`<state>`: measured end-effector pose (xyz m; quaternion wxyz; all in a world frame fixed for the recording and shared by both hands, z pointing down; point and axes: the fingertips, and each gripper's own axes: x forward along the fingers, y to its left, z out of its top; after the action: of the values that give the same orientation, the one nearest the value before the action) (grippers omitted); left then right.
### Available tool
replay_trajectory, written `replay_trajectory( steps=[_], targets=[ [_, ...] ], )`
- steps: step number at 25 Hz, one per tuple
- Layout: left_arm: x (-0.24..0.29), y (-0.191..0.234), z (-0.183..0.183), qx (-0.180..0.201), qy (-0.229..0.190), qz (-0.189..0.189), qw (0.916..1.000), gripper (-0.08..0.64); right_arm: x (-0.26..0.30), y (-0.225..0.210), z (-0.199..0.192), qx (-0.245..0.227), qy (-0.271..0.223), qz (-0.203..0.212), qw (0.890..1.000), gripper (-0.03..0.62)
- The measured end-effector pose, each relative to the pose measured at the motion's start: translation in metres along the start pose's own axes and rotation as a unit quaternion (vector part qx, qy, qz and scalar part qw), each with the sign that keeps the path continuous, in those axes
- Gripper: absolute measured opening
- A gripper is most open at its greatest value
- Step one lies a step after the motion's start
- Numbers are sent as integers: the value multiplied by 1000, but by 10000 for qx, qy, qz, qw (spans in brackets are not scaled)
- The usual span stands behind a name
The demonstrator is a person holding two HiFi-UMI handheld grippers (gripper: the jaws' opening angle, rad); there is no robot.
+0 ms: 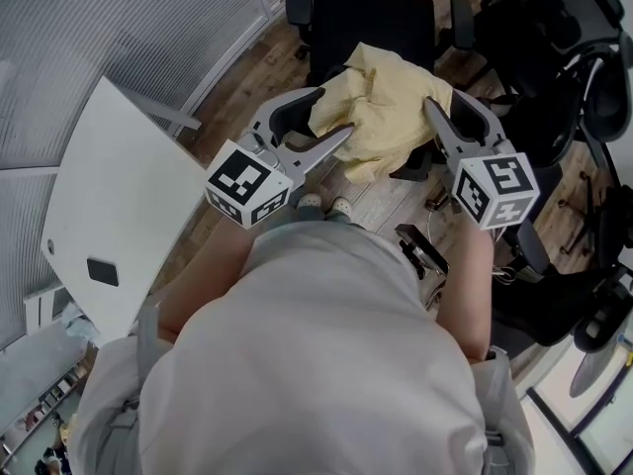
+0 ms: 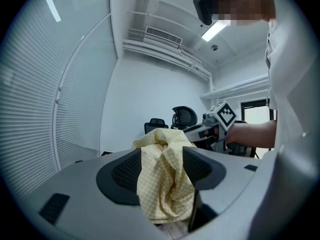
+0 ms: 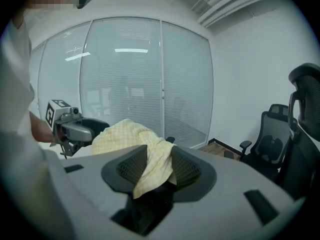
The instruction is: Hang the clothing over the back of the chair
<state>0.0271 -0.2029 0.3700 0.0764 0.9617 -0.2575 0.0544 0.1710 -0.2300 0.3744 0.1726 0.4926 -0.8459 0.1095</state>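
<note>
Clothing point(image 1: 391, 112) pinched by left gripper point(image 2: 162, 159), slack between parted jaws of right gripper point(image 3: 159, 158).

Soft, even light is filling every view. A ceiling lamp point(image 2: 216, 29) is glowing at the upper right of the left gripper view. Reflections are streaking the glass wall point(image 3: 131, 50). Both gripper views are bulging, with their corners darkening.

Soft matt yellow cloth garment point(image 1: 391, 107); wood-plank floor point(image 1: 259, 67); smooth white tabletop point(image 1: 129, 196)
</note>
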Motion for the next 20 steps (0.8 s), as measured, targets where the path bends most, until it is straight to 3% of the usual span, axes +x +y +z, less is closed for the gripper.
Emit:
replay_trajectory(
  steps=[14, 20],
  targets=[
    [-26, 51, 45, 167, -574, 832, 9947, 230, -22, -5, -3, -193, -17, -334, 9993, 186],
    [-39, 64, 65, 321, -868, 1133, 9892, 149, -42, -18, 5, -619, -280, -992, 9927, 186]
  ],
)
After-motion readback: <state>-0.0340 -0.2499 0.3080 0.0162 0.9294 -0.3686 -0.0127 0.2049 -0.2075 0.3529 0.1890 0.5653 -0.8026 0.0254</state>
